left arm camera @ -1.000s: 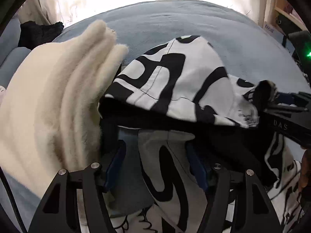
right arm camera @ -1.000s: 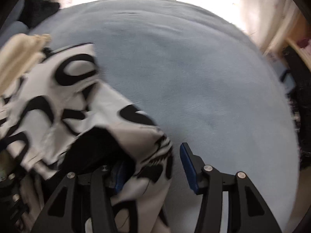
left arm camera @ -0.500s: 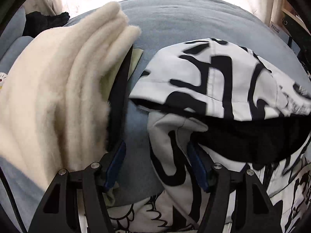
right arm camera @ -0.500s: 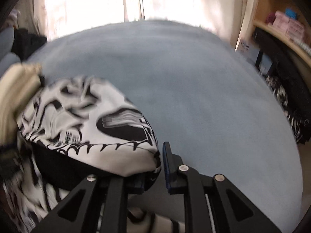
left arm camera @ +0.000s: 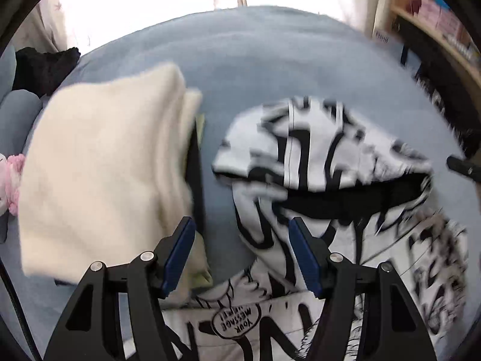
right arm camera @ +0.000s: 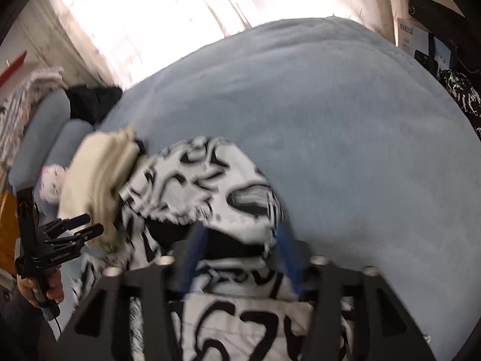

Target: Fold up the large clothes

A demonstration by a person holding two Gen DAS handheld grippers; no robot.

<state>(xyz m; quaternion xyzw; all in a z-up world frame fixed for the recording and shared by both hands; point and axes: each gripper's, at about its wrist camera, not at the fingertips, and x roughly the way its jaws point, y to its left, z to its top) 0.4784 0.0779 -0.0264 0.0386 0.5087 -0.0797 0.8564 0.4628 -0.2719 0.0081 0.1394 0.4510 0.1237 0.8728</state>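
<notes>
A blue-grey bed (left arm camera: 270,60) carries everything. The black-and-white printed garment (left arm camera: 324,156) lies partly folded near its front edge, just beside a cream fleece stack (left arm camera: 102,174). The left claw (left arm camera: 240,255) hangs open above the garment, gripping nothing. The right claw (right arm camera: 240,249) is opening, garment fabric between its blurred jaws.

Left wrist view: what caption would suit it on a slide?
Open left gripper above a black-and-white printed garment beside a folded cream fleece on a blue bed.
</notes>
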